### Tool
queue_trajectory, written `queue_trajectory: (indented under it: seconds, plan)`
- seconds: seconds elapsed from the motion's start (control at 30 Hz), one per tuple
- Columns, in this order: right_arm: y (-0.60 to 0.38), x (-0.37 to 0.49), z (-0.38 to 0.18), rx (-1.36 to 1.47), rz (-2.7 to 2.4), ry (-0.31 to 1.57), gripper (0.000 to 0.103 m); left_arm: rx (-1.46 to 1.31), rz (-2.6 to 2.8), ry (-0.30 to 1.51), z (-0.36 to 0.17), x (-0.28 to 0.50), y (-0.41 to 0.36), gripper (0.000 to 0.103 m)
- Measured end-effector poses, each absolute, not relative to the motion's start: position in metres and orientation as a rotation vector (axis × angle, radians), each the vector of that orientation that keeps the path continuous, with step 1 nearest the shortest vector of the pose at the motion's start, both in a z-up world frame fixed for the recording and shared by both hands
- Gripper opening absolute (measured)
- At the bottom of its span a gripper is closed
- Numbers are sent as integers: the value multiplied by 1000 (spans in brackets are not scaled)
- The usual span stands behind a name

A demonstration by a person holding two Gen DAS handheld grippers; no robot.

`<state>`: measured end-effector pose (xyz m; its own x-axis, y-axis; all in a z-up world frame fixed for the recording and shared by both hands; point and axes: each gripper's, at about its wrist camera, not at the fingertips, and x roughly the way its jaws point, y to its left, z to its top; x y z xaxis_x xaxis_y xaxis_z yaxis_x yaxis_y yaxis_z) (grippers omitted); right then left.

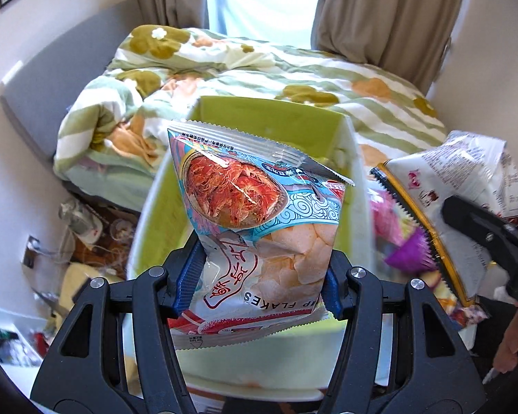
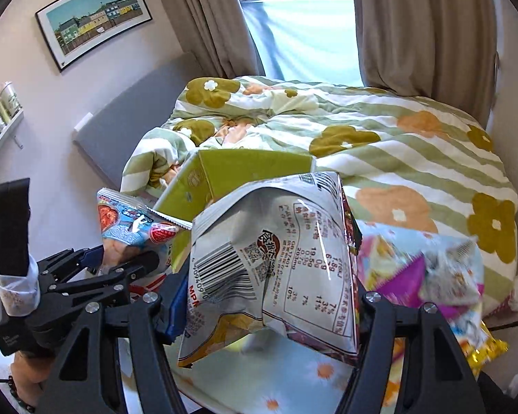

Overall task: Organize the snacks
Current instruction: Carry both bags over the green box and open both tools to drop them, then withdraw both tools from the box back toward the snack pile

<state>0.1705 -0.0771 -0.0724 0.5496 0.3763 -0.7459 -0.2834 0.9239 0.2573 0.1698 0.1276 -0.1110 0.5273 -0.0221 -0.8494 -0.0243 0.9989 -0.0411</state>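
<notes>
My left gripper is shut on a shrimp flakes bag, blue and pink with a red shrimp picture, and holds it over the open green box. The same bag and left gripper show at the left of the right wrist view. My right gripper is shut on a silver-white snack bag, its barcode side up, to the right of the green box. That bag and the right gripper's black finger show at the right of the left wrist view.
Several loose snack packets, pink, purple and yellow, lie right of the box; they are blurred. A bed with a flowered green-striped quilt fills the space behind. Clutter lies on the floor at the left. Curtains and a window stand at the back.
</notes>
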Motion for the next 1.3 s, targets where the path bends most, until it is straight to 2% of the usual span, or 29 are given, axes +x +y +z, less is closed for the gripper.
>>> queue_trajectory:
  seconds: [0.4, 0.47, 0.5, 0.57, 0.6, 0.97, 1.3]
  plan:
    - [-35, 264, -102, 150, 230, 996, 64, 24, -120, 1154, -167, 305, 152, 55]
    - [-36, 274, -109, 161, 203, 1017, 64, 35, -147, 1173, -178, 320, 150, 59]
    - [-36, 278, -112, 164, 194, 1024, 64, 44, -157, 1183, -184, 327, 149, 63]
    - [-37, 285, -117, 170, 176, 1036, 64, 81, -152, 1193, -191, 336, 144, 100]
    - [-39, 287, -120, 174, 163, 1042, 64, 93, -151, 1180, -193, 338, 143, 103]
    - [-29, 304, -129, 167, 160, 1072, 63, 65, -173, 1164, -175, 322, 174, 102]
    - [13, 336, -148, -62, 140, 1054, 65, 32, -152, 1160, -176, 316, 196, 102]
